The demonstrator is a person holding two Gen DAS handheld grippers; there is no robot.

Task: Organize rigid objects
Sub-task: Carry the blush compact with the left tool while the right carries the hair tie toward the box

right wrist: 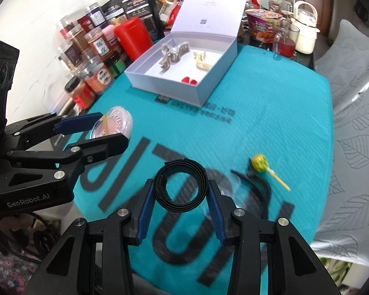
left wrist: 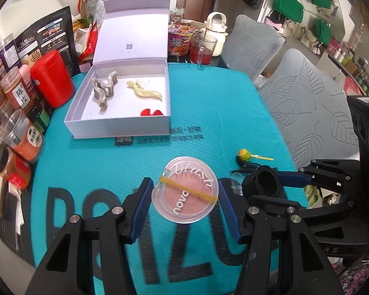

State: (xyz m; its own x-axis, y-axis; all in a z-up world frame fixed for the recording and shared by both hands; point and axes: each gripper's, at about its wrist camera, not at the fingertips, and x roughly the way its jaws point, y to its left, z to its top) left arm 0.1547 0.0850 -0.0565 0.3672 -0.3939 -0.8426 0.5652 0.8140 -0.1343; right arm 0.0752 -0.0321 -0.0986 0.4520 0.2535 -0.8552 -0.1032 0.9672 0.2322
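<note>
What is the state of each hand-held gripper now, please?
Left hand-held gripper: shut on the blush compact.
Right hand-held gripper: shut on the coiled black strap.

Table mat (left wrist: 209, 113): teal, big black lettering. Box (left wrist: 120, 125): pale lavender-grey, white inside. In it: grey-beige hair claw (left wrist: 104, 89), cream hair clip (left wrist: 145, 92), red piece (left wrist: 151, 112). Blush compact (left wrist: 185, 193): clear lid, white script, pink powder, yellow band across. Coiled strap (right wrist: 180, 185): black. Lollipop (right wrist: 259, 163): yellow wrapper, yellow stick. Canister (left wrist: 52, 78): solid red. Chair covers (left wrist: 307, 93): grey, leaf pattern. Gripper pads (left wrist: 142, 201): blue on black.
</note>
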